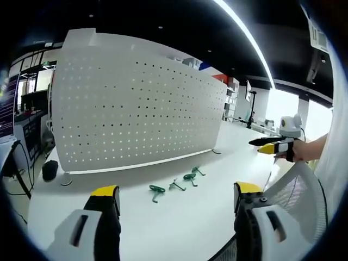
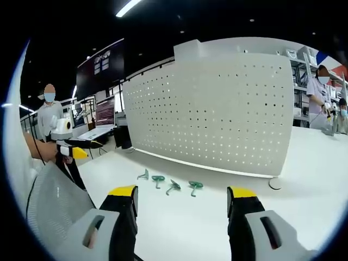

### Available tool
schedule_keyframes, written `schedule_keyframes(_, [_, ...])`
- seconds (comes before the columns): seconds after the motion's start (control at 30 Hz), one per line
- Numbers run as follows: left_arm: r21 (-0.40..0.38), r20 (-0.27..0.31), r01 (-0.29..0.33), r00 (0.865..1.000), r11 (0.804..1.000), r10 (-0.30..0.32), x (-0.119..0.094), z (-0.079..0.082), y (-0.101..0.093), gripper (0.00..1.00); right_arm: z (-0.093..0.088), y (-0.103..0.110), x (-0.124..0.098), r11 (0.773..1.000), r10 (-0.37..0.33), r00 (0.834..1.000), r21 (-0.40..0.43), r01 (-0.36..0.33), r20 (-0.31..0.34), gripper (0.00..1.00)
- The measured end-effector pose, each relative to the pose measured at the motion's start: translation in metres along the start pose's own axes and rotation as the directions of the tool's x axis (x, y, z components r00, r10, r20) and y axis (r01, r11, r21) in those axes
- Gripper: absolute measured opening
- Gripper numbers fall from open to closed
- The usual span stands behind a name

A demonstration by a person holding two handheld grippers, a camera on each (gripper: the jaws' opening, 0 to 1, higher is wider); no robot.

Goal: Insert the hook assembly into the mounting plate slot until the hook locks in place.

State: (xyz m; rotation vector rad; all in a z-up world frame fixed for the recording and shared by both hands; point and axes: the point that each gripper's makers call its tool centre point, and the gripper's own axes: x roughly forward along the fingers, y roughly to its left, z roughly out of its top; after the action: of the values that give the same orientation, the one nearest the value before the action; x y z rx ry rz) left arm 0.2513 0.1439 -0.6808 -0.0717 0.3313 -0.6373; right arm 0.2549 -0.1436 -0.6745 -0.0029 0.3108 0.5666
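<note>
Left gripper view: the left gripper rises from the six o'clock edge, its two yellow-tipped black jaws standing wide apart with nothing between them. Ahead of them lies a white desk. Four small green hooks lie loose in a short row on the desk, just above the gap between the jaws, running from about six o'clock toward four o'clock. Beyond the hooks, a large white pegboard stands upright on the desk, covering the frame from nine o'clock to about two o'clock, its face dotted with rows of small holes. A dark round object rests on the desk at eight o'clock, beside the pegboard's foot. At three o'clock the right gripper comes in, held by a hand; whether its jaws are apart cannot be told here.

Right gripper view: the right gripper rises from six o'clock, jaws wide and empty. The green hooks lie on the desk just above the jaws, near centre. The pegboard stands behind them, from eleven to three o'clock. At nine o'clock the left gripper appears, near a white mesh chair back. People stand at nine and three o'clock.
</note>
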Motion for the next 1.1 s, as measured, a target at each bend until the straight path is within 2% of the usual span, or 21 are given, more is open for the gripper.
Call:
schedule_keyframes(0.33, [0.031, -0.013, 0.030, 0.999, 0.999, -0.030, 0.009, 0.007, 0.005, 0.88, 0.008, -0.001, 0.001, 1.000, 0.001, 1.000, -0.008, -0.001, 0.019, 0.65])
schedule_keyframes(0.67, [0.092, -0.084, 0.101, 0.992, 0.991, -0.094, 0.021, 0.009, 0.011, 0.88, 0.003, -0.005, 0.003, 1.000, -0.006, 1.000, -0.011, 0.006, -0.007, 0.65])
schedule_keyframes(0.83, [0.130, -0.150, 0.162, 0.978, 0.978, -0.143, 0.027, 0.004, 0.014, 0.87, 0.002, -0.005, 0.003, 1.000, -0.006, 1.000, -0.008, 0.006, -0.012, 0.65])
schedule_keyframes(0.87, [0.133, -0.184, 0.187, 0.970, 0.973, -0.161, 0.028, 0.001, 0.013, 0.87, 0.002, -0.005, 0.003, 1.000, -0.005, 1.000, -0.008, 0.005, -0.012, 0.65])
schedule_keyframes(0.93, [0.154, -0.214, 0.208, 0.961, 0.966, -0.173, 0.031, -0.001, 0.016, 0.86, 0.001, -0.005, 0.003, 1.000, -0.003, 1.000, -0.007, 0.003, -0.017, 0.65])
schedule_keyframes(1.1, [0.163, -0.244, 0.242, 0.949, 0.956, -0.199, 0.039, 0.000, 0.020, 0.85, 0.000, -0.005, 0.004, 1.000, -0.003, 1.000, -0.005, 0.003, -0.021, 0.65])
